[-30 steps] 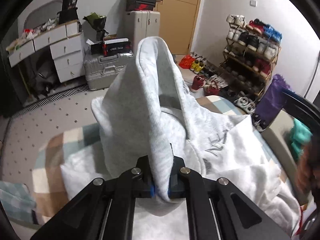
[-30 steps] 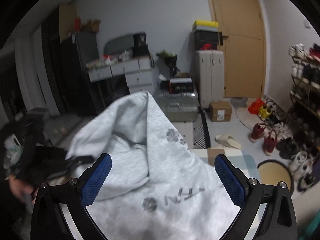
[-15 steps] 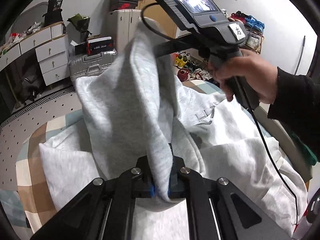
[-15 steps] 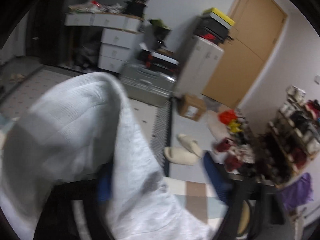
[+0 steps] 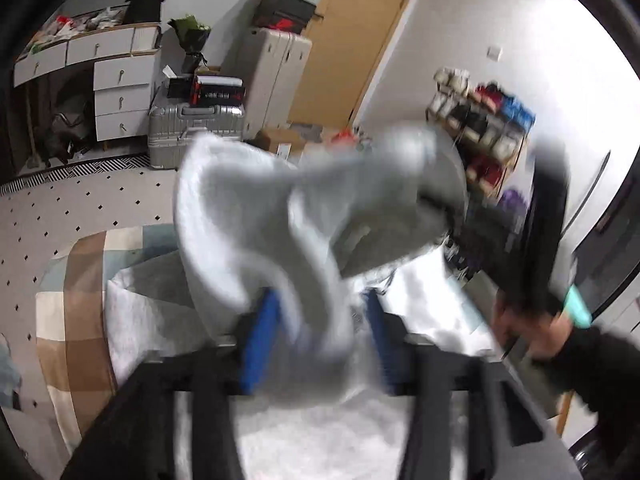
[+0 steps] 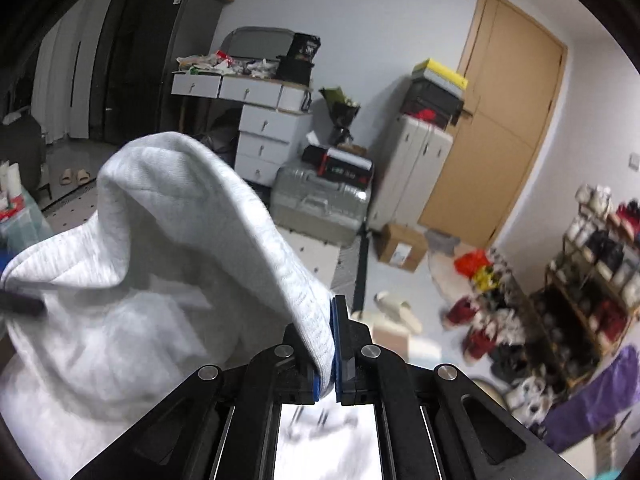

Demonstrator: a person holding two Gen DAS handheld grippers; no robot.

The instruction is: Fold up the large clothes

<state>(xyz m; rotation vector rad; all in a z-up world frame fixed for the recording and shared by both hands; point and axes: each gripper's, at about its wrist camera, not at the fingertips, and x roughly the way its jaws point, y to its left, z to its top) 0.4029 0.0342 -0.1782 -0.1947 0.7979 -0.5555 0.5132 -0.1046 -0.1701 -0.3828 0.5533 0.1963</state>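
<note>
- Right claw (image 6: 326,354) is clamped tight on a ribbed edge of the grey sweatshirt (image 6: 168,248) — pads pinch the fabric, which peaks up and away to the left of the claw.
- Left claw (image 5: 316,340) jaws are opening; a bunched fold of the sweatshirt (image 5: 256,216) sits between the blue pads (image 5: 258,340), but they no longer look pressed on it. View is blurred, so contact on the far pad I can't confirm.
- Sweatshirt: lower body lies on the checked blanket (image 5: 76,280), which shows to the left of the garment; the upper part is lifted, strung from the right claw.
- My right hand (image 5: 532,328) and its gripper sit to the right of the sweatshirt in the left wrist view, smeared by motion.
- Step in hand, as I read it: handover — right takes the edge, left lets go to re-grip elsewhere.
- To do it well:
  - Keep the right pinch deep on the rib; a shallow bite will likely slip under the hanging weight.
  - Pull the left claw straight back off the fold, so the pads don't drag cloth along.
  - Hold the right claw steady until the fold drops clear.
  - Re-grip with the left at the matching edge on the sweatshirt's other side, then tension evenly before laying flat.
- Risk: loose fold snags on a left pad and twists the garment.
</note>
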